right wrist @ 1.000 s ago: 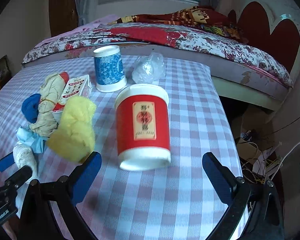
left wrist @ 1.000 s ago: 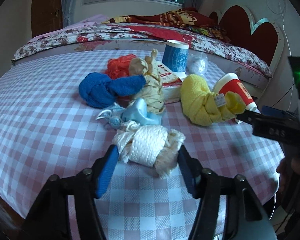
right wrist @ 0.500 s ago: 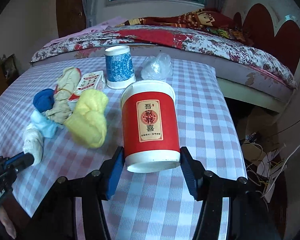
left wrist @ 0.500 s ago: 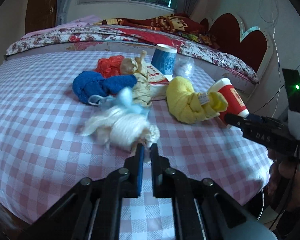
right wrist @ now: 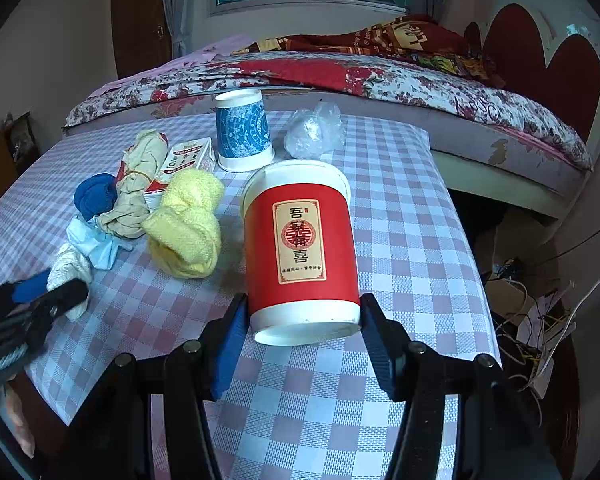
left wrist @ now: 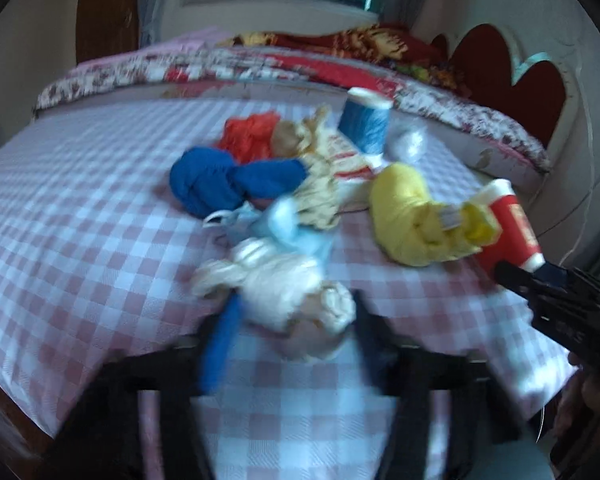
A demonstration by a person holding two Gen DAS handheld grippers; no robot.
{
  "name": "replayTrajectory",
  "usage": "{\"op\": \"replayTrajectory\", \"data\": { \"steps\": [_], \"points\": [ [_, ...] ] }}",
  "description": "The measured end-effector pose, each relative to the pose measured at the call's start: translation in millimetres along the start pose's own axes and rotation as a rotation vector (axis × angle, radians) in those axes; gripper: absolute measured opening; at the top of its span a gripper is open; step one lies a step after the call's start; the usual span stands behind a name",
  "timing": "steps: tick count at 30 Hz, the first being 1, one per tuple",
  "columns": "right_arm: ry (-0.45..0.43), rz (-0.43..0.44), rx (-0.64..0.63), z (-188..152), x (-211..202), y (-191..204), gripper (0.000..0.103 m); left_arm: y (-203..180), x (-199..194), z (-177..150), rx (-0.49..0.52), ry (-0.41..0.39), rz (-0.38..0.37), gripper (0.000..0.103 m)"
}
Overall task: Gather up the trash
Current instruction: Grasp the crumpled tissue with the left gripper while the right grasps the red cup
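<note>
An upside-down red paper cup (right wrist: 302,248) stands on the checked tablecloth. My right gripper (right wrist: 300,320) is shut on the red cup, a pad against each side of its rim. The cup also shows at the right of the left wrist view (left wrist: 512,228). My left gripper (left wrist: 296,320) is blurred; its fingers stand apart on either side of a cream cloth bundle (left wrist: 284,284), and I cannot tell whether they press it. The bundle also shows in the right wrist view (right wrist: 70,270).
On the table lie a yellow cloth (right wrist: 188,226), a blue cloth (left wrist: 228,184), a beige cloth (right wrist: 136,190), a light-blue mask (right wrist: 98,244), an orange bag (left wrist: 250,136), a carton (right wrist: 180,160), a blue cup (right wrist: 242,134) and a plastic wad (right wrist: 314,132). A bed (right wrist: 340,76) stands behind.
My left gripper, shut half a second ago short of the cream bundle, now has its fingers apart around it. My right gripper closed from wide open onto the red cup.
</note>
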State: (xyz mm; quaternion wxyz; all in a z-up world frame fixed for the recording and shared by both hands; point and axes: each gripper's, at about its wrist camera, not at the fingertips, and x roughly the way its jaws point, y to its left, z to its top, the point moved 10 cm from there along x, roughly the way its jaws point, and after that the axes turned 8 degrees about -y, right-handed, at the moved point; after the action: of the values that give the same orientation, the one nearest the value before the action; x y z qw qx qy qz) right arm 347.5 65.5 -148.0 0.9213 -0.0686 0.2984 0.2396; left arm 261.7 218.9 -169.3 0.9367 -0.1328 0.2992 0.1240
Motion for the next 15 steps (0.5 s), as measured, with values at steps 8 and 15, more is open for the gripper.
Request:
{"op": "replayTrajectory", "data": {
  "steps": [8, 15],
  "points": [
    [-0.067, 0.006, 0.037, 1.3, -32.2, -6.3, 0.056, -0.8, -28.6, -5.2, 0.014, -0.035, -0.051, 0.030],
    [-0.139, -0.018, 0.064, -13.3, -88.4, -20.9, 0.056, -32.4, -66.4, -2.4, 0.072, -0.105, -0.095, 0.030]
  ]
}}
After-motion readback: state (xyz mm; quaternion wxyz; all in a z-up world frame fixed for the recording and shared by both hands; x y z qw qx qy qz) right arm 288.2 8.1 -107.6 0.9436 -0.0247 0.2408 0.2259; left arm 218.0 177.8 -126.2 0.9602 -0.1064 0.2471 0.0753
